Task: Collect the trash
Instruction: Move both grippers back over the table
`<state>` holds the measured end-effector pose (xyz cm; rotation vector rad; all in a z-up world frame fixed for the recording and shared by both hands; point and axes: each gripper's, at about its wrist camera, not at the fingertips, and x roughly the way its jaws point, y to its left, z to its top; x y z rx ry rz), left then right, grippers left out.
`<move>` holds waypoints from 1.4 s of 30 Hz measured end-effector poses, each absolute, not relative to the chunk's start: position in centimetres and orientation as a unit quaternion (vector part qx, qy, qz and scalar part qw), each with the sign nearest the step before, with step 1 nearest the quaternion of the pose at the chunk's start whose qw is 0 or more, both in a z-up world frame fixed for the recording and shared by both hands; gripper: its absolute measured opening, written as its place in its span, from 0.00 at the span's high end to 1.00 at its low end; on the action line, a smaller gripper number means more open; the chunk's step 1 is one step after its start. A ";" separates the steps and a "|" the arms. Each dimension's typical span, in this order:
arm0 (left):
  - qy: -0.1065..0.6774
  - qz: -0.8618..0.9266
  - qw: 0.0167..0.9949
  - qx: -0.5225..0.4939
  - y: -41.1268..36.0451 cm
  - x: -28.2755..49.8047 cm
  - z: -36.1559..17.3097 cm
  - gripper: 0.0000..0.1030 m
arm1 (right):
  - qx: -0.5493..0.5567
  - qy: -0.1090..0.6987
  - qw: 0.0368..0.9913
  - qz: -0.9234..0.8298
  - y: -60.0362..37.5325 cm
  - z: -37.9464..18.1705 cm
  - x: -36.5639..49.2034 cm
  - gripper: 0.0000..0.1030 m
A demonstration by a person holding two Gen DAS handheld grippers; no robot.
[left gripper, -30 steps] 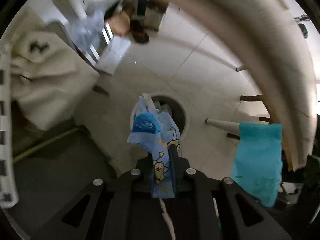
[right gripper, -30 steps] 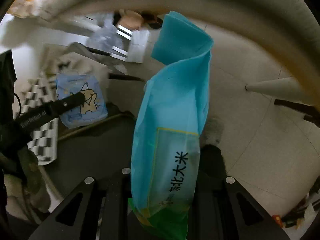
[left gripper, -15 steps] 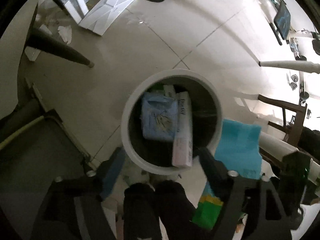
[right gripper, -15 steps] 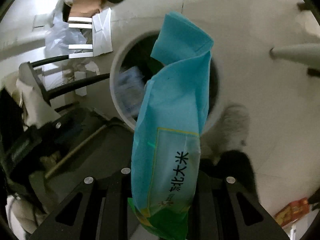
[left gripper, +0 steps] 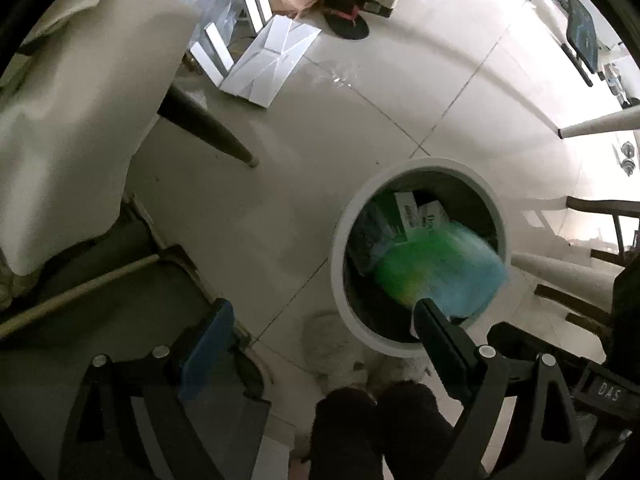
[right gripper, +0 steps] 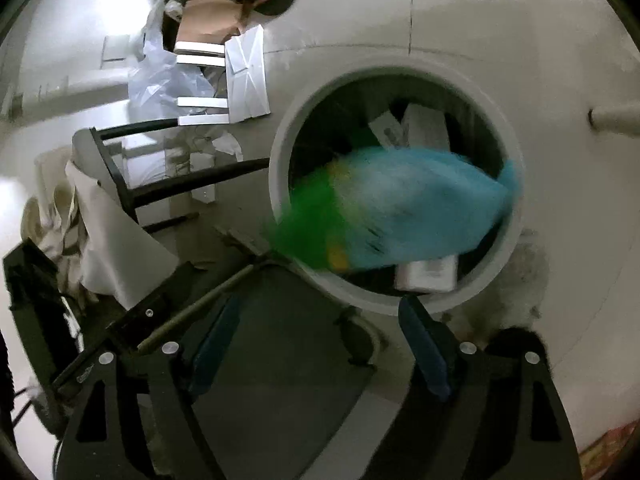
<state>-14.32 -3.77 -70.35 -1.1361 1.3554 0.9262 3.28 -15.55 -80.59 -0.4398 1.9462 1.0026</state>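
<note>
Blurred blue-green bag (right gripper: 400,216) apparently over bin (right gripper: 280,152) holding boxes (right gripper: 424,128).

The mouth of the round bin (right gripper: 280,200) is lying open from above, but a blurred blue-green bag (right gripper: 404,220) is spanning most of it and boxes (right gripper: 426,274) are crowding the inside. Dark chair legs (right gripper: 200,180) and floor clutter (right gripper: 244,76) are hemming in its left side, while bare floor tiles (left gripper: 380,92) are stretching beyond it.

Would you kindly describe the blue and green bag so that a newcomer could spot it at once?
Find the round white bin on the pale tiled floor. Over its opening, blurred, is the bag. It is bright blue with a green end, whereas the items deeper in the bin are mostly white boxes.
</note>
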 end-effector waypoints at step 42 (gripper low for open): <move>0.570 0.424 0.573 -0.409 -10.3 -15.0 -38.9 0.11 | -0.352 0.614 0.578 0.406 -20.6 -41.0 2.6 0.00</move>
